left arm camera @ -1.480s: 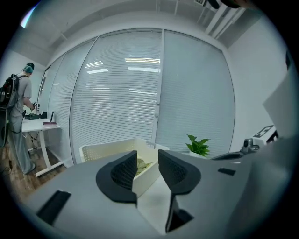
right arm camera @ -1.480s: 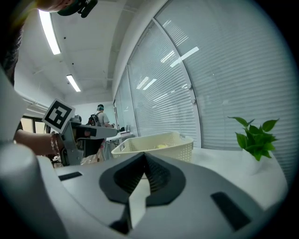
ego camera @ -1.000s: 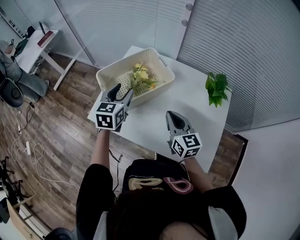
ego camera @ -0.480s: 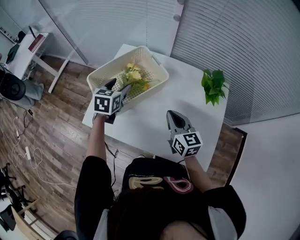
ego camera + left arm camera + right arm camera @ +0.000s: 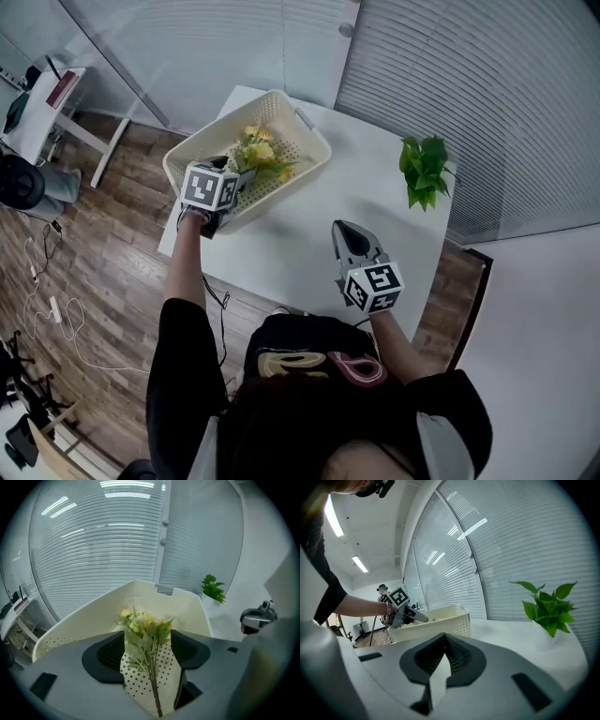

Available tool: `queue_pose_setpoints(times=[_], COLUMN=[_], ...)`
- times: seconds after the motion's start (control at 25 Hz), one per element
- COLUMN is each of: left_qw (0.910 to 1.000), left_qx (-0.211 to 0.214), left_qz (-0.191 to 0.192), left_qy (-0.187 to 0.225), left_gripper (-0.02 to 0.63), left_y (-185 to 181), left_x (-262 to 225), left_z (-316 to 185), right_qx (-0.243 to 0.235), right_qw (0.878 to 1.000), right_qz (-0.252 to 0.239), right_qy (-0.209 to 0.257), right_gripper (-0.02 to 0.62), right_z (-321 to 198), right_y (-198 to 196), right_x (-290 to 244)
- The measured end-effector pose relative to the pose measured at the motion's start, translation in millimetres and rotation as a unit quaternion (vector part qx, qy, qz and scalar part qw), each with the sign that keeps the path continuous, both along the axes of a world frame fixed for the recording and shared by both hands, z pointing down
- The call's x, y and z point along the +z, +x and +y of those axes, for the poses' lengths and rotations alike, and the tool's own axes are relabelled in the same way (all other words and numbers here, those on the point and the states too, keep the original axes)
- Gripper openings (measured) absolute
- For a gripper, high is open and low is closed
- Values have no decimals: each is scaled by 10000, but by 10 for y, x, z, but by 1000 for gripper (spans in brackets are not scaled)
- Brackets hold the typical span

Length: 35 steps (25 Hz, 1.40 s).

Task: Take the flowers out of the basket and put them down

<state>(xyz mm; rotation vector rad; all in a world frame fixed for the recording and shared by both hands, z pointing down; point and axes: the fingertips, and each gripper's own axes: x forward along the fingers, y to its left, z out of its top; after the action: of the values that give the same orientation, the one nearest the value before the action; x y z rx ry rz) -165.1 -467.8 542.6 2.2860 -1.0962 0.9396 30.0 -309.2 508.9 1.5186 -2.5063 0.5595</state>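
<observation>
L gripper (image 5: 147,637) jaws just opened wide, flowers (image 5: 140,624) between, unpinched. Clamp stems low, lift clear of basket (image 5: 188,609) rim. R gripper (image 5: 445,638) jaws together, idle.

The person wears a black top (image 5: 178,356) with short sleeves. A looping pink and cream print (image 5: 347,368) sits on it at about six o'clock in the head view, and pale patches mark the shoulders. The left tool (image 5: 242,176) and the right tool (image 5: 343,230) are grey with dark ribbed pads (image 5: 105,656). Each bears a cube (image 5: 373,286) with black-and-white square markers.
</observation>
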Motion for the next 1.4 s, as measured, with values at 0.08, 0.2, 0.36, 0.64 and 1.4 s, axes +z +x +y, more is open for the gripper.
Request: queue_pose_setpoints(times=[0.08,0.2,0.36,0.64,1.4], left_qw=[9994,9981,9957,9929,9851], left_qx=[122,200,350,205,487], left_qz=[-267,-481,-482,-384,-692], left_qy=[-158,-339,-708,-1106,-1497], left_gripper=[304,314,314,313,148], left_y=[-12,-24,9,-12,50], left_x=[125,278,437,641,936], left_z=[-29,-55,6,-27,18], right_qx=[10,42,84,28,261], right_qw=[10000,9999,9998,9997,9989], right_qz=[-15,-40,-102,-65,-89], right_qy=[-42,-105,-166,-229,-389], right_gripper=[11,11,10,11,9], right_z=[-15,-48,-90,-91,-165], right_y=[15,55,84,69,234], right_x=[19,62,98,141,236])
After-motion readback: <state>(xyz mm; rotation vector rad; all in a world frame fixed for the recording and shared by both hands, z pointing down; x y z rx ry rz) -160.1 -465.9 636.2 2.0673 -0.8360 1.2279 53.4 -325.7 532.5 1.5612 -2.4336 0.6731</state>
